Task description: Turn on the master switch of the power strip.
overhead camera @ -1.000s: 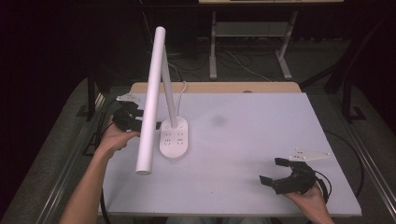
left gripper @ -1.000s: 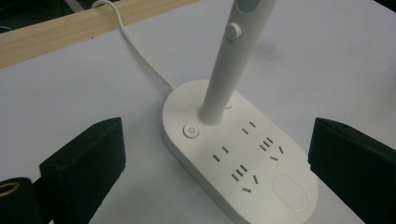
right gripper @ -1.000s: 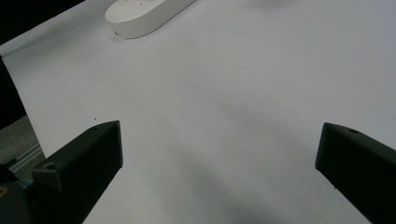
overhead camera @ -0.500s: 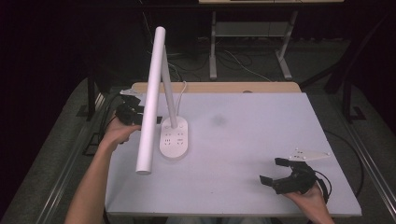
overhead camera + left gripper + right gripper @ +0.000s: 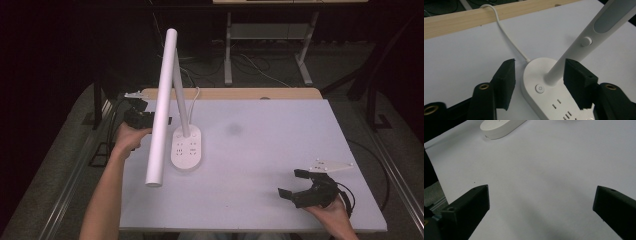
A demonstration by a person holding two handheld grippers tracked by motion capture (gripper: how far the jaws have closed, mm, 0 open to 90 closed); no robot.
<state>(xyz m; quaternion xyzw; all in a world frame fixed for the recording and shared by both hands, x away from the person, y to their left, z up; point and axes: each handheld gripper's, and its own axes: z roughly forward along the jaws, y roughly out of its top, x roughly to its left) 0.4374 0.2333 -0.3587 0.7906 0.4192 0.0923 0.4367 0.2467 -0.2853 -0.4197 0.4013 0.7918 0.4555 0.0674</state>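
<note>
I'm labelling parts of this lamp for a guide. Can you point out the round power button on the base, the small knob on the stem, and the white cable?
Round white power button (image 5: 540, 88), left gripper view, its centre.
Small round white knob (image 5: 586, 41), left gripper view, its face.
Thin white cable (image 5: 506, 35), left gripper view, mid-length over the table.

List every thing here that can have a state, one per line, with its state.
desk lamp: upright on the table, head folded down toward the person, not lit as far as shows.
lamp cord: attached at the base, running off over the table's far edge.
left gripper: open, jaws either side of the lamp's base and stem.
right gripper: open, holding nothing, over bare table.
</note>
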